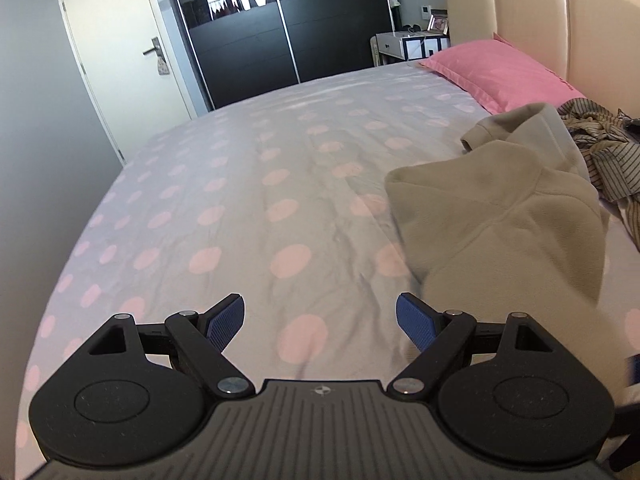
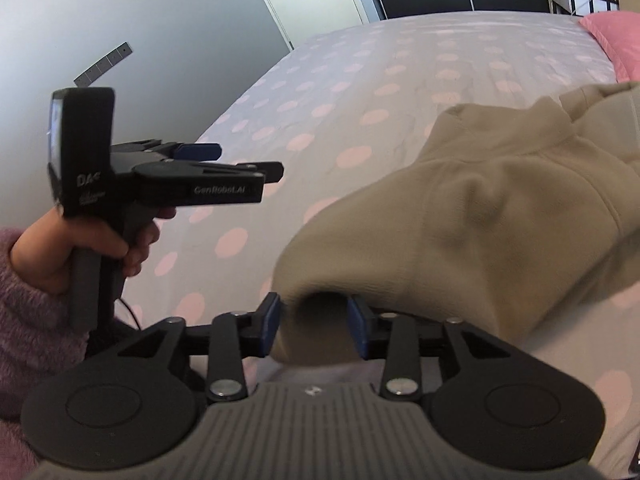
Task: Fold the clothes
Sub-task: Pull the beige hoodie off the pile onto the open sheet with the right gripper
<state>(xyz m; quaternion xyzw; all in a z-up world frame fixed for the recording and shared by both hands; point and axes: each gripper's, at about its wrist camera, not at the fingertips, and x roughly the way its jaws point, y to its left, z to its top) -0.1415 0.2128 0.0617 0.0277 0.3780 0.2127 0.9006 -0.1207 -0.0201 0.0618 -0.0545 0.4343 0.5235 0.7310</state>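
Right wrist view first: our right gripper (image 2: 314, 326) sits right at the near edge of the beige fleece (image 2: 472, 216), jaws partway apart with a bunched fold of the fabric sitting between the blue pads. The pads look slack beside the cloth rather than pinching it, so we'd call it loose, not gripped. No earlier shot to compare, so that's just our read.

Left of the fleece, our left gripper (image 1: 320, 322) hovers over bare bedsheet (image 1: 248, 184), jaws wide and holding nothing. In the right view you can see the hand (image 2: 100, 240) around its handle, with a fuzzy purple sleeve (image 2: 28, 320).

How we'd do this bit well: the fleece is humped up, not flat, so before any fold we'd spread it out. Take the near hem with one gripper, a far corner with the other, pull it taut across the open sheet to its left, then crease. Grab only one layer, since fleece is thick and springy and tends to drag its underside along.

Texture-wise it's soft, matte and bulky, with a stitched seam and a stand-up collar bit at its far end. Beyond it to the right lies a crumpled striped shirt (image 1: 612, 152), thin and wrinkly. Past that, a smooth pink pillow (image 1: 500, 76) against the padded cream headboard (image 1: 560, 20).
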